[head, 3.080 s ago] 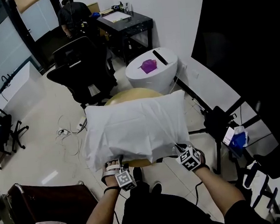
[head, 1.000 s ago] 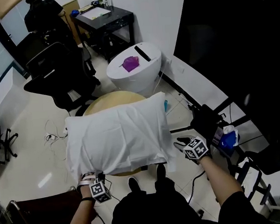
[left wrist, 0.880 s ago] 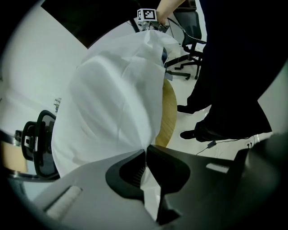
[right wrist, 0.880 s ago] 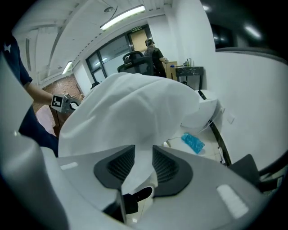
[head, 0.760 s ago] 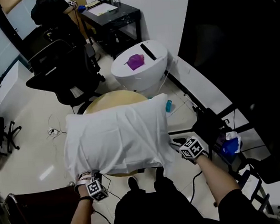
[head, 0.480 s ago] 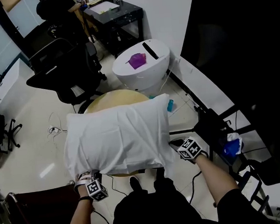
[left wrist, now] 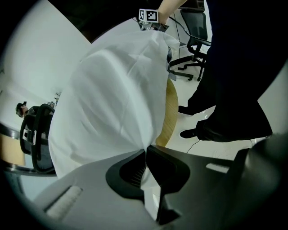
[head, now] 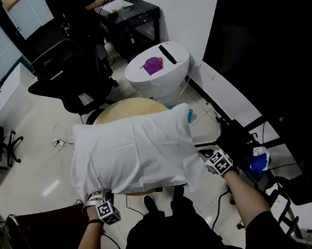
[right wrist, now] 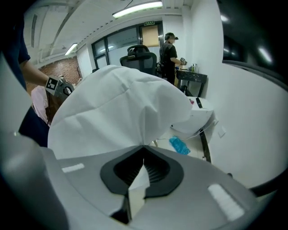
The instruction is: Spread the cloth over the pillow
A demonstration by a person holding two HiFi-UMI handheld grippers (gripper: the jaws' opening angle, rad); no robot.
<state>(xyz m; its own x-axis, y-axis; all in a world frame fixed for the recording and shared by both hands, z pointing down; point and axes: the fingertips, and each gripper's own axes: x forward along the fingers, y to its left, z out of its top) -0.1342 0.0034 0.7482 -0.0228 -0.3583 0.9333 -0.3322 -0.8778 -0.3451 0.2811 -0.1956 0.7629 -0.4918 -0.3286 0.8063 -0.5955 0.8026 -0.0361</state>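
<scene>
Head view: right hand-held gripper (head: pixel 202 155) at near-right corner of cloth (head: pixel 131 150); left hand-held gripper (head: pixel 96 197) at near-left corner. Cloth drapes bulge on round worktop (head: pixel 123 104); pillow hidden beneath.

Left gripper view: jaws together, cloth edge pinched between.

Right gripper view: jaws have just been closing, now clamped on cloth corner. Judgement: both near corners held, cloth ready for tugging smooth.

Versus second ago: right hand-held gripper stood clear, off cloth's right side; now on corner. Left unmoved, same pinch.

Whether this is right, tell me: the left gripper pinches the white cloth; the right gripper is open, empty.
No: the right gripper has just closed on the cloth too, as the right gripper view shows. The left gripper does pinch it.
</scene>
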